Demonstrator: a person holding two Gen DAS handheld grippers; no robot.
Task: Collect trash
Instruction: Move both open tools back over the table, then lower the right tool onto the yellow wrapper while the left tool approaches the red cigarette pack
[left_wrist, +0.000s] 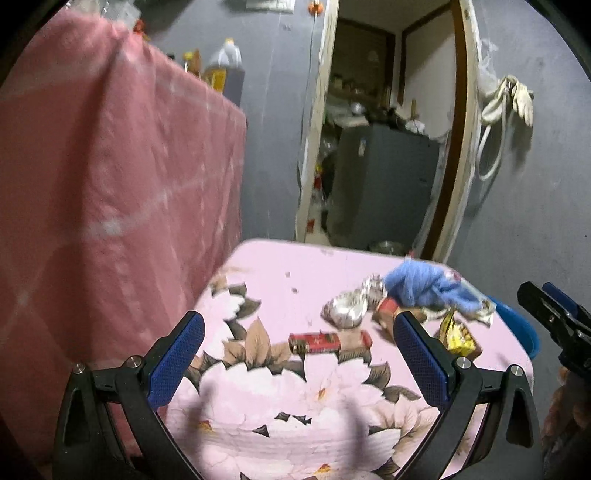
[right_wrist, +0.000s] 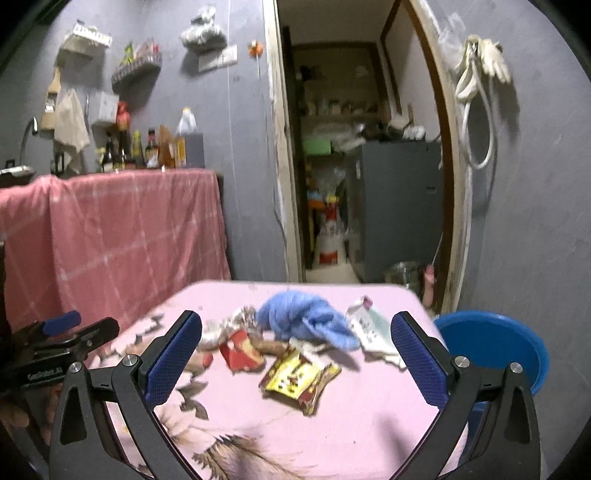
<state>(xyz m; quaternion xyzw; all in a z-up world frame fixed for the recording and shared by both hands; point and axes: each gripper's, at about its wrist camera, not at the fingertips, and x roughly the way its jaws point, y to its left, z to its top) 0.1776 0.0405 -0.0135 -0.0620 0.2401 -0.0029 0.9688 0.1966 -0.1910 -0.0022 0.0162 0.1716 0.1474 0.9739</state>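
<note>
Pink table (right_wrist: 369, 424) litter blurs; blue basin (right_wrist: 498, 343) partly hidden.

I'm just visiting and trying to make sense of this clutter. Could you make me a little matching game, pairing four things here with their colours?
Things:
1. crumpled cloth
2. snack wrapper
3. basin beside the table
4. crushed foil

Colours:
a. silver
b. deep blue
c. yellow
d. light blue

Pairs: 1-d, 2-c, 3-b, 4-a
</note>
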